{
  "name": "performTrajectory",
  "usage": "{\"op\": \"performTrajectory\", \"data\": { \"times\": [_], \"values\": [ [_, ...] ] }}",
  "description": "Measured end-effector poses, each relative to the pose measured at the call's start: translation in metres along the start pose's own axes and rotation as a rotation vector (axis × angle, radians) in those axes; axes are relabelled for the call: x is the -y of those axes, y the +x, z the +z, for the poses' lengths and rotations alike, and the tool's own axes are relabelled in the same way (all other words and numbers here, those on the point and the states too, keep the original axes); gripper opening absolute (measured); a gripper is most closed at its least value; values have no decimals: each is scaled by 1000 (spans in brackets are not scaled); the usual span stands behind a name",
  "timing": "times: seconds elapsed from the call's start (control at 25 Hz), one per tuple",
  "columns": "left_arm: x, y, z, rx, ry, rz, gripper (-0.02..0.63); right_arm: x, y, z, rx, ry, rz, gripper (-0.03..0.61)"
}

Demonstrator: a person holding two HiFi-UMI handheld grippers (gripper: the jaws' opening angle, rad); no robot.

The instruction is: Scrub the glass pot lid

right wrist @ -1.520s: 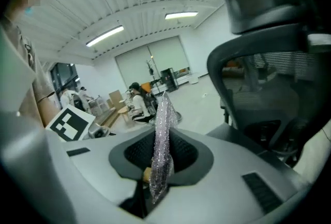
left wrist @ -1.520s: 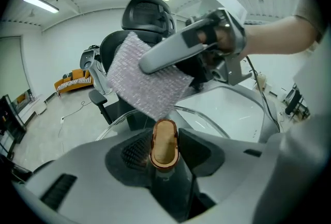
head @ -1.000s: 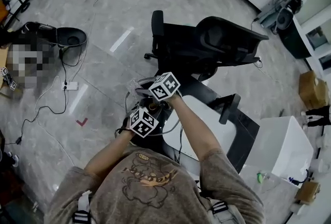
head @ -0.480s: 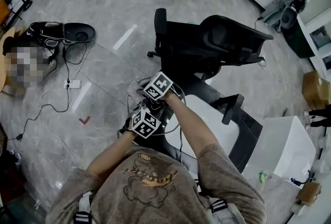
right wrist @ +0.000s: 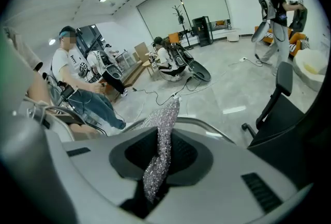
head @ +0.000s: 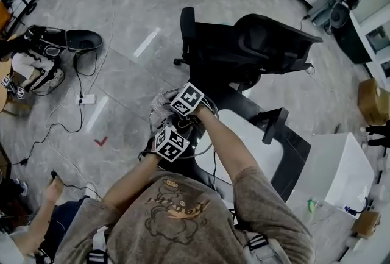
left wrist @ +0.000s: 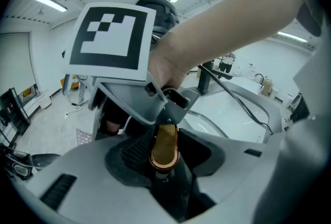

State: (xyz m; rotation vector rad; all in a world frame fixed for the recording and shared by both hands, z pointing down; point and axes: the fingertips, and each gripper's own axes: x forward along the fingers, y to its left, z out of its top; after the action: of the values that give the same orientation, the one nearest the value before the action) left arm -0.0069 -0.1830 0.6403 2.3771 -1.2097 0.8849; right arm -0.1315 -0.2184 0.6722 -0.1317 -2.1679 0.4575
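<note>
left gripper: we read the left gripper [left wrist: 164, 162] as clamped on the copper knob [left wrist: 166, 140]. The jaws stand fairly wide only because the knob fills them.
why the knob: it's the lid's one solid handle, and gripping there keeps the pads off the glass.
lid: the glass lid [left wrist: 208, 121] hangs off that knob in mid-air in front of the person's chest, spreading toward 2 o'clock from the jaws. We'd guess it's held up, not set down, so the scrubbing side stays reachable.
right gripper: the right gripper [right wrist: 160, 166] is closed on a glittery scrub cloth [right wrist: 164, 124], pinched at its lower end. The free end sticks out toward 12 o'clock, which leaves loose length to wipe with.
relation: from the head view, the right gripper sits just beside the left one at 1 o'clock, over the lid.
contact: we can't tell if the cloth touches the glass.
surroundings: there's an office chair [head: 256, 49] at 12–1 o'clock and cables [head: 67, 128] on the floor at 9 o'clock.
risk: a hard scrub could twist the lid about the knob.
</note>
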Motion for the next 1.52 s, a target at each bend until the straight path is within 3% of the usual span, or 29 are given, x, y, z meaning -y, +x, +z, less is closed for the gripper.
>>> {"op": "performTrajectory", "data": {
  "times": [0.8,1.2,1.52],
  "values": [
    [0,0,-3,-51,0,-35,178,59,-87,-77,130,277,-226,75],
    [-1,0,-2,-68,-10,-52,178,39,-114,-127,208,406,-288,75],
    [-1,2,-2,-146,-1,-106,178,0,-117,-159,262,491,-342,75]
  ]
}}
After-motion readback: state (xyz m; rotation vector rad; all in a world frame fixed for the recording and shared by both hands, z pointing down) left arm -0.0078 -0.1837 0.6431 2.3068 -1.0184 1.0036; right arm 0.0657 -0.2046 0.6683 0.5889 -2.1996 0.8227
